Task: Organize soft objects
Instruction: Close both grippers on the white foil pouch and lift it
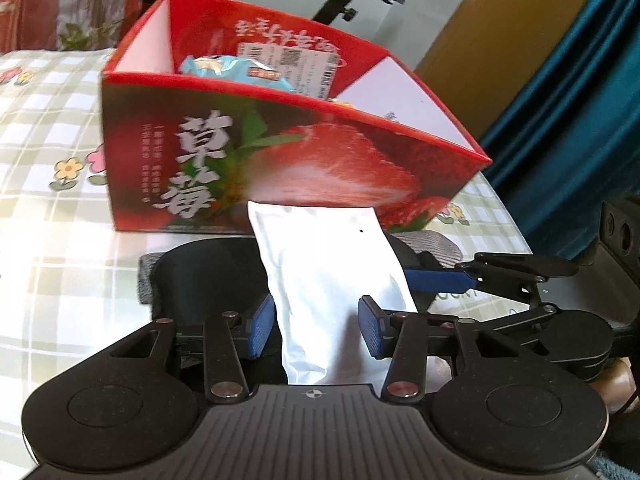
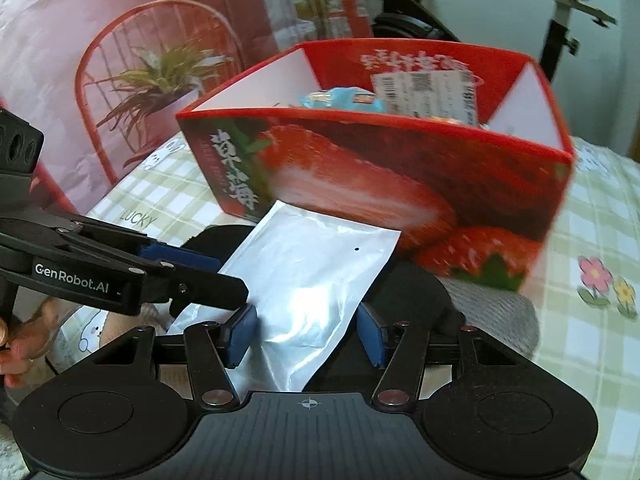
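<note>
Soft objects: a red strawberry box [image 1: 280,160] is set on the checked cloth [image 1: 52,92], open at the top, with a blue packet [image 2: 340,98] lying inside.
Silver pouch [image 2: 304,280]: held up just in front of the box (over a dark garment [image 1: 208,268]).
Left gripper [image 1: 316,316]: pouch flanked; grip cannot be told.
Right gripper [image 2: 306,330]: likewise unclear.

A green-and-white checked cloth [image 1: 60,128] with little flowers covers the surface. Behind stands an exercise bike [image 2: 560,8], a teal curtain [image 1: 580,100] hangs nearby, and a red wire chair [image 2: 120,60] holds a potted plant [image 2: 160,76].
</note>
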`<state>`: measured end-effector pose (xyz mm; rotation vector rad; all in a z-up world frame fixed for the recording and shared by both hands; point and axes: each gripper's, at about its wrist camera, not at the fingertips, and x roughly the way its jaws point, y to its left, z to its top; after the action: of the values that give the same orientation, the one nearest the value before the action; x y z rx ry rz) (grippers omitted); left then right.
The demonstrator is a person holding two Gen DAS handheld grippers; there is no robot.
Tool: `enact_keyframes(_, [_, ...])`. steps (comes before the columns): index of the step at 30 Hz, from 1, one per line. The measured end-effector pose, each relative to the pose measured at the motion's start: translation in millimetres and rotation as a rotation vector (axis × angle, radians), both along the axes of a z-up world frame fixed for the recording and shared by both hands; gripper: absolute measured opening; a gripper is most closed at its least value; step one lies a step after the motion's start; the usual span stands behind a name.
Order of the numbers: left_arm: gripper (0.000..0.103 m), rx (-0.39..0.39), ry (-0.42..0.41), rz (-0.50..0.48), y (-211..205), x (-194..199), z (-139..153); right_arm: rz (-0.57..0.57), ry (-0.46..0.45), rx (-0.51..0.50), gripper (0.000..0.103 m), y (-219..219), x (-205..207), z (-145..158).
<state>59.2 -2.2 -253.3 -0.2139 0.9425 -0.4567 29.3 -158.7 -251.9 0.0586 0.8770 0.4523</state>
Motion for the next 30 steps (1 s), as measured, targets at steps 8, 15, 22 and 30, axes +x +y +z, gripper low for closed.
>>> enact_keyframes(8, [0.044, -0.026, 0.025, 0.042, 14, 1, -8, 0.026, -0.013, 0.004, 0.052, 11, 6, -7])
enact_keyframes(15, [0.045, -0.065, 0.018, 0.048, 19, 2, -16, -0.029, -0.012, 0.088, 0.053, 1, 2, -18])
enact_keyframes(22, [0.041, -0.12, -0.002, 0.07, 25, -3, -18, -0.05, -0.047, 0.11, 0.049, 4, -6, -16])
enact_keyframes(30, [0.041, -0.12, -0.006, 0.067, 25, -5, -18, -0.046, -0.063, 0.113, 0.048, 5, -13, -17])
